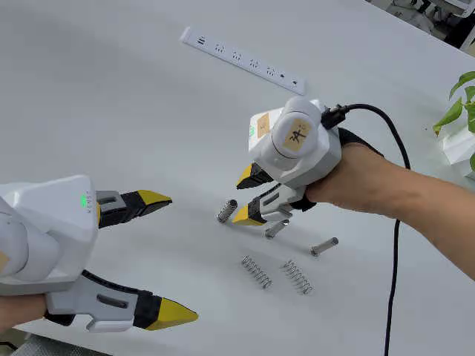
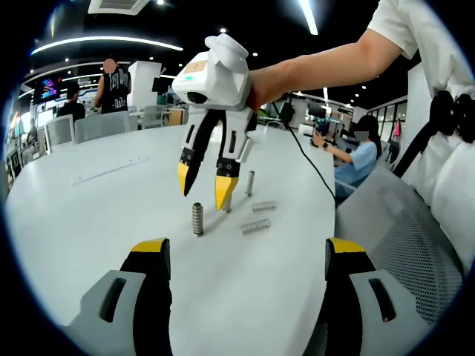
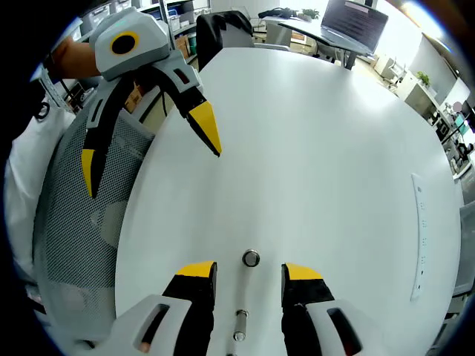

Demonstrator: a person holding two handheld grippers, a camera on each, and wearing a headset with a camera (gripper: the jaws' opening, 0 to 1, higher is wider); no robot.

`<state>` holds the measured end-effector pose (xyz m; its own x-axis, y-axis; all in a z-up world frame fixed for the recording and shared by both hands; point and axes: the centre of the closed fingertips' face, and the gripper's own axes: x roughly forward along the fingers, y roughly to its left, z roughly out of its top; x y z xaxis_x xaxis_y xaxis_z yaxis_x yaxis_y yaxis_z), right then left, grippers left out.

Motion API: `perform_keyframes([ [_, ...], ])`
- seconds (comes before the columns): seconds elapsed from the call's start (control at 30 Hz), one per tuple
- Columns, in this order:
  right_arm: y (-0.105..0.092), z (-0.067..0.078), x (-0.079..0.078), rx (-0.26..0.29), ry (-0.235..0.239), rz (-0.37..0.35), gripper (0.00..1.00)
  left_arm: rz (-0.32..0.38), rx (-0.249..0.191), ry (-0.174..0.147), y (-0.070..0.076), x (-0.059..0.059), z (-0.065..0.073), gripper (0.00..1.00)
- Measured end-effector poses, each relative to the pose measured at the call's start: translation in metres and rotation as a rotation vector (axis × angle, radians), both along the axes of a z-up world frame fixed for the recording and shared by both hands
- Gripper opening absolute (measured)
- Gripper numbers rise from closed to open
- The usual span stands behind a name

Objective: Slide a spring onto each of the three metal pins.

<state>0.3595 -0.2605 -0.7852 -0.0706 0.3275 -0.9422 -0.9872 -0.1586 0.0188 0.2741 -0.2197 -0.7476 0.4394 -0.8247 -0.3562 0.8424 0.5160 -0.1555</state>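
Note:
A metal pin wearing a spring stands upright on the white table. Two bare pins stand to its right. Two loose springs lie in front of them. My right gripper hovers open just above the sprung pin, with a bare pin lower between its jaws. My left gripper is wide open and holds nothing, well left of the pins; the right gripper view shows that left gripper at upper left.
A white power strip lies at the far side of the table. A black cable trails from the right gripper past the forearm. A green plant sits at the right edge. Chairs and people are behind the table.

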Motion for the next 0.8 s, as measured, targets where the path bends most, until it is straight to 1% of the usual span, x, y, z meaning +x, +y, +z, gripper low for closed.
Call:
perform_keyframes([
  [0.1,-0.003,0.005,0.000,0.017,-0.011,-0.012,0.33,-0.008,0.011,-0.001,0.000,-0.001,0.001,0.84],
  [0.4,-0.010,0.023,-0.004,0.092,-0.016,-0.072,0.38,-0.027,0.040,-0.009,-0.002,-0.003,0.005,0.83],
  [0.57,-0.018,0.032,-0.009,0.133,-0.023,-0.104,0.44,-0.038,0.057,-0.012,-0.003,-0.003,0.006,0.83],
  [0.8,-0.032,0.043,-0.013,0.199,-0.026,-0.177,0.52,-0.061,0.088,-0.016,-0.006,-0.004,0.006,0.81],
])
